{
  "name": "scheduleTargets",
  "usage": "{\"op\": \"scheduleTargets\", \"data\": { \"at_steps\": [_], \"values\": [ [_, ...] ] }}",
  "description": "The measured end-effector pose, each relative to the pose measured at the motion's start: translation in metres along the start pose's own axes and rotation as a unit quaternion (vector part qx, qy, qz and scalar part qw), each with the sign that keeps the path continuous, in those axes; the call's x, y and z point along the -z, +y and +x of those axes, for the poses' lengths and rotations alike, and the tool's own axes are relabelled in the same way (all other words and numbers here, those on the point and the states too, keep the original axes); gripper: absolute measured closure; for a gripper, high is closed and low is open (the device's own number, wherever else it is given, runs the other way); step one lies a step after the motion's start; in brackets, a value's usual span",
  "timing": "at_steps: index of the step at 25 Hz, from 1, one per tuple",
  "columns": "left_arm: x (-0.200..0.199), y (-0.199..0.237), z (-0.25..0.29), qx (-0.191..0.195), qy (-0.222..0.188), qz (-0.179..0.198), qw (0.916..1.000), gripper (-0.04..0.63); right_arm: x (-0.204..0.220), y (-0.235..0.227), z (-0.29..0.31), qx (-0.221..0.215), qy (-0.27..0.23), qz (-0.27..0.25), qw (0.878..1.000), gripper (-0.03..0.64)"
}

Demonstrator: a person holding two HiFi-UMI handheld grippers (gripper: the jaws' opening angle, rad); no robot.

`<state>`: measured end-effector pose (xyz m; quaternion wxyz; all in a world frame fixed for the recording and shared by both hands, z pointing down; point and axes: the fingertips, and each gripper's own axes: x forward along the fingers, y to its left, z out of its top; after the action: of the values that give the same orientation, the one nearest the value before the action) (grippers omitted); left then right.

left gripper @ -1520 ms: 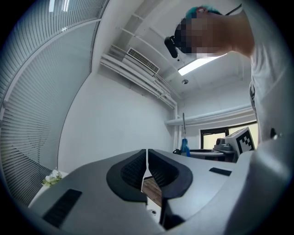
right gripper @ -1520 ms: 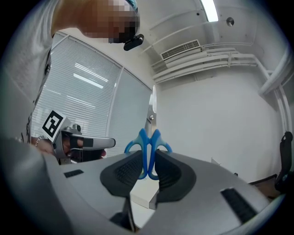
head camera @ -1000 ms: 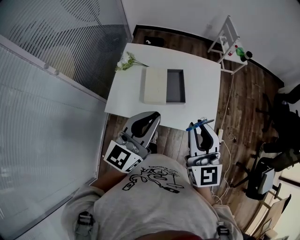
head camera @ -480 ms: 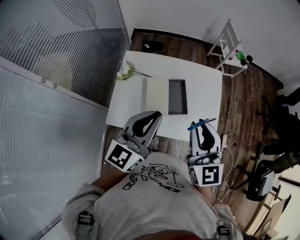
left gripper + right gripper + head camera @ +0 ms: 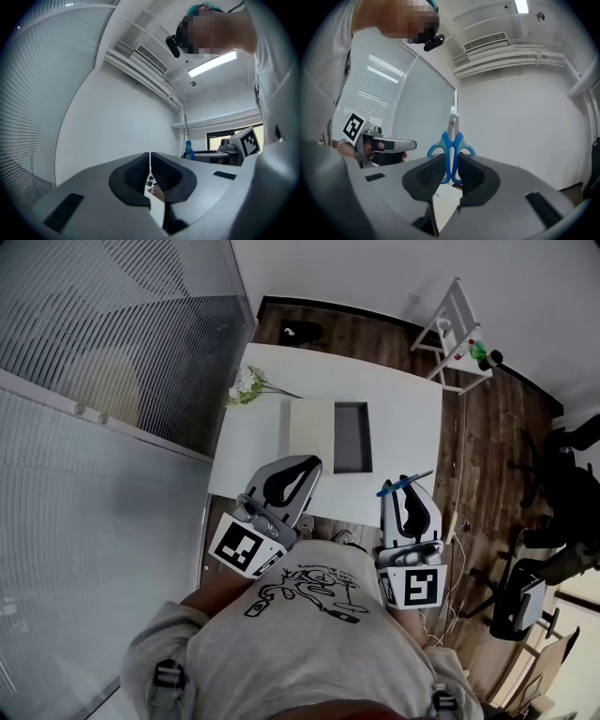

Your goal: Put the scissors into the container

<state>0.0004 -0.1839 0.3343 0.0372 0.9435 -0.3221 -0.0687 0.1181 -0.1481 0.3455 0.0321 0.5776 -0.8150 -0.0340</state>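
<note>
Blue-handled scissors [image 5: 451,143] stand upright between the pads of my right gripper [image 5: 451,171], which is shut on the handles, blades pointing up. In the head view the scissors [image 5: 392,488] lie across the tip of the right gripper [image 5: 410,493], held near the person's chest, just short of the white table [image 5: 398,413]. On that table a dark grey open container [image 5: 352,437] sits beside its cream lid [image 5: 311,435]. My left gripper [image 5: 312,465] hangs at the table's near edge; in its own view the left gripper [image 5: 150,172] is shut with nothing in it.
A sprig of white flowers [image 5: 246,385] lies at the table's far left corner. A white rack [image 5: 452,326] with a green item stands beyond the table on the right. Office chairs [image 5: 553,493] are at far right. A glass wall with blinds [image 5: 103,381] runs along the left.
The head view has shifted a little, so the table sits slightly further right. Both grippers stay by the chest, and the scissors remain held.
</note>
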Motion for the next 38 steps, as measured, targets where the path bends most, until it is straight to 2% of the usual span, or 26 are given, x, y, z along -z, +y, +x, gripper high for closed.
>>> {"op": "scheduleTargets", "data": {
  "at_steps": [6,12,25,38],
  "values": [
    [0.004,-0.002,0.004,0.002,0.001,-0.002,1.0000,0.569,0.008,-0.005,0.005,-0.002,0.010,-0.006,1.000,0.528],
    [0.001,-0.003,0.003,0.002,0.000,0.005,1.0000,0.569,0.034,-0.007,0.016,-0.008,0.042,-0.009,0.999,0.528],
    [0.001,0.011,0.005,0.002,0.003,0.007,1.0000,0.569,0.113,-0.018,0.049,0.004,0.119,-0.012,0.993,0.528],
    [0.003,0.026,0.011,0.007,0.003,0.004,1.0000,0.569,0.199,-0.028,0.081,0.004,0.196,0.002,0.981,0.529]
  ]
}}
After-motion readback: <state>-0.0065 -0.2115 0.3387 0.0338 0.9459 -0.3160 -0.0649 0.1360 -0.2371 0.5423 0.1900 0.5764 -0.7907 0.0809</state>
